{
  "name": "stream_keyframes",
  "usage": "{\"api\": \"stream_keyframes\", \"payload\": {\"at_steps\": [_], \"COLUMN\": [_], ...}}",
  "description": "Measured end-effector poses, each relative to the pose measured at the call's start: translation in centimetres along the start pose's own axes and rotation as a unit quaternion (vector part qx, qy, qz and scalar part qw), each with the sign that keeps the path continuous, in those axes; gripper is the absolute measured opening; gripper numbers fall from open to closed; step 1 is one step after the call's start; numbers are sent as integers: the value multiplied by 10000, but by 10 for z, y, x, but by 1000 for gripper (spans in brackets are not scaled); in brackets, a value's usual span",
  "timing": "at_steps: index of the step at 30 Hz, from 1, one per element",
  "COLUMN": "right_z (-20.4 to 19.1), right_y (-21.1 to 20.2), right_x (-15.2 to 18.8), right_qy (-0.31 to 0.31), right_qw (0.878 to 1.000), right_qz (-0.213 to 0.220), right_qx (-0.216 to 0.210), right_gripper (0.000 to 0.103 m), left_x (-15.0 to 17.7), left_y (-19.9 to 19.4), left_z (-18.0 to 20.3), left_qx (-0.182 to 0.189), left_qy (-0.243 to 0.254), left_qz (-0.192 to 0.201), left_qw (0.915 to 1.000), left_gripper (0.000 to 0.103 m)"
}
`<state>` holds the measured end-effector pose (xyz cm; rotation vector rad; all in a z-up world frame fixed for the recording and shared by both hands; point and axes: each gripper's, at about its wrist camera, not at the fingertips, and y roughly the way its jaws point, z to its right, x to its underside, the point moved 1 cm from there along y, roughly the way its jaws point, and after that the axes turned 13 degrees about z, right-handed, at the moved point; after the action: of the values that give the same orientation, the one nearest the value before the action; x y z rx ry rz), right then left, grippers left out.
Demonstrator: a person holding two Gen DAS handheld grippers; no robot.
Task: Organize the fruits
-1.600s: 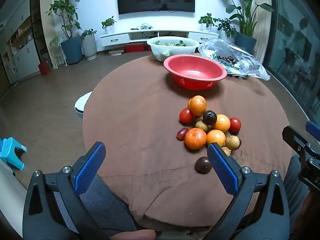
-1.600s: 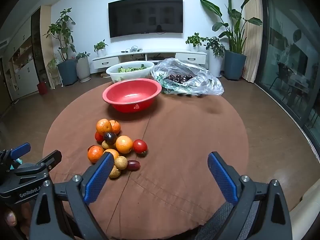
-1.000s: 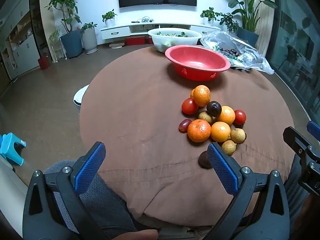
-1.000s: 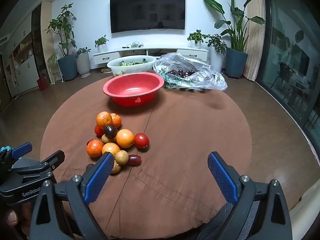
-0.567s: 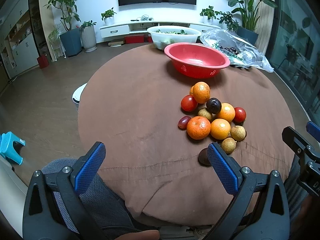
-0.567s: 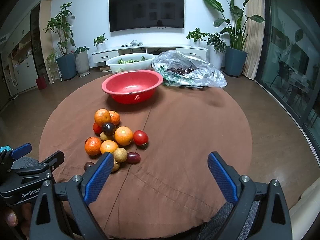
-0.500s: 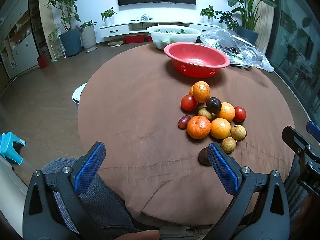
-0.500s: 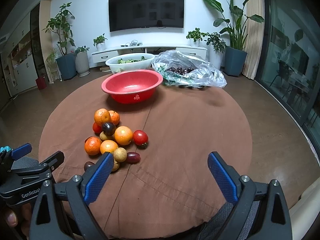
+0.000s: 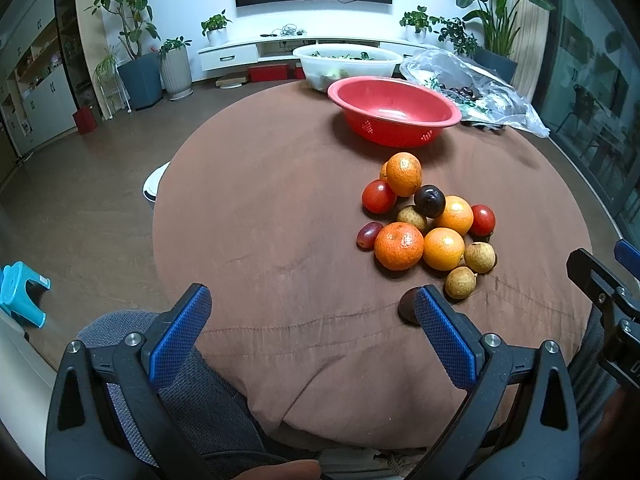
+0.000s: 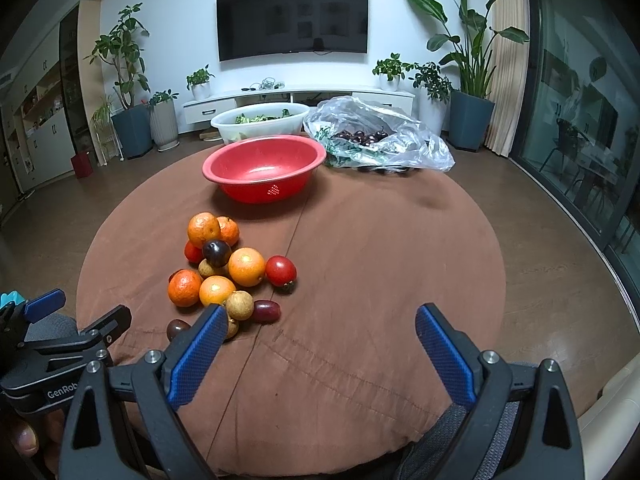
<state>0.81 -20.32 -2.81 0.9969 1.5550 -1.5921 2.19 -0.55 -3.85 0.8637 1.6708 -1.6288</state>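
Observation:
A pile of fruit [image 9: 430, 220] lies on the round brown-clothed table [image 9: 260, 220]: several oranges, red tomatoes, a dark plum, brown longans and dark grapes. The pile also shows in the right wrist view [image 10: 228, 268]. A red bowl [image 9: 394, 110] stands empty behind it, also in the right wrist view [image 10: 264, 168]. My left gripper [image 9: 312, 328] is open and empty at the table's near edge, left of the pile. My right gripper [image 10: 318, 340] is open and empty, its left finger just in front of the nearest longans.
A white bowl of greens [image 10: 260, 120] and a clear plastic bag of dark cherries [image 10: 376, 140] stand at the table's far side. A blue stool [image 9: 20, 284] sits on the floor at left. My knees in grey trousers [image 9: 180, 392] are under the near edge.
Both grippers have lifted and tilted slightly, so the fruit pile and bowls sit a little lower and nearer in view. Nothing on the table has moved. Both grippers stay open.

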Motion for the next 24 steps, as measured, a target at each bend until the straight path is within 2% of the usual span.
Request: {"api": "stream_keyframes", "payload": {"at_steps": [24], "right_z": [-1], "right_y": [1], "right_x": [2], "right_qy": [0], "right_qw": [10000], "right_qz": [-16], "right_qx": [-7], "right_gripper": [97], "left_x": [5], "left_y": [6], "left_z": [0], "left_qx": [-22], "left_qy": [11], "left_qz": [-67], "left_qw": [10000], "left_gripper": [103]}}
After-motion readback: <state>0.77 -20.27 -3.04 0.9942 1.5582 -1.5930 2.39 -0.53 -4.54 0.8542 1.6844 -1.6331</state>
